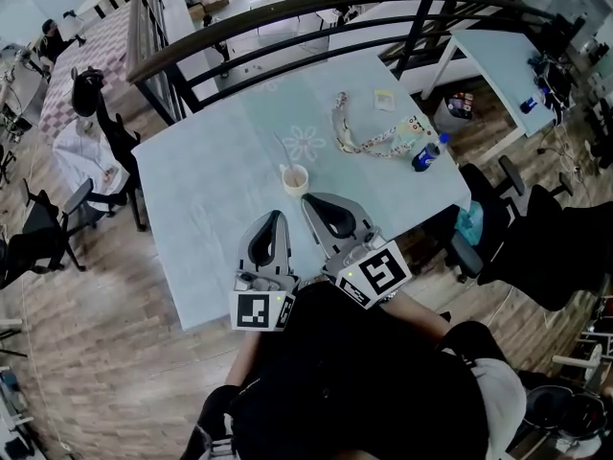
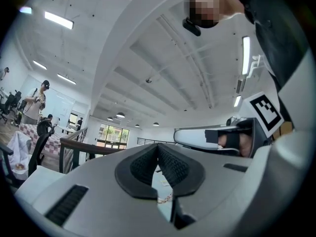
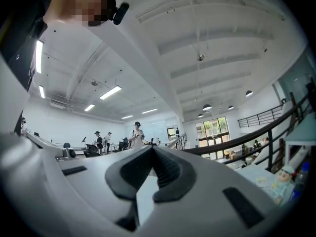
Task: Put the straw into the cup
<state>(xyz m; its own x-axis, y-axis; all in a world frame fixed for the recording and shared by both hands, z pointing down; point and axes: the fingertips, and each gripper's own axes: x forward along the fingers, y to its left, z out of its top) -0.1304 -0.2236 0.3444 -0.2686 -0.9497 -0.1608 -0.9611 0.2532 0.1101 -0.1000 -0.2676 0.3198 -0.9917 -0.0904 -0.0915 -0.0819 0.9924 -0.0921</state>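
Faintly, straw by cup; whether inside unclear.

Bright even ceiling lighting, fisheye-warped edges, blurred near foreground

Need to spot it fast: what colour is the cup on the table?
The cup is pale cream, clearest in the head view.

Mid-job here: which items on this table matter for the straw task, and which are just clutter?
For the job: small round pale cup; thin pale straw right by it; left claw and right claw, both shut and empty.

Lying about: patterned lanyard; small pale card; small pale figurine; dark bottle with a blue cap.
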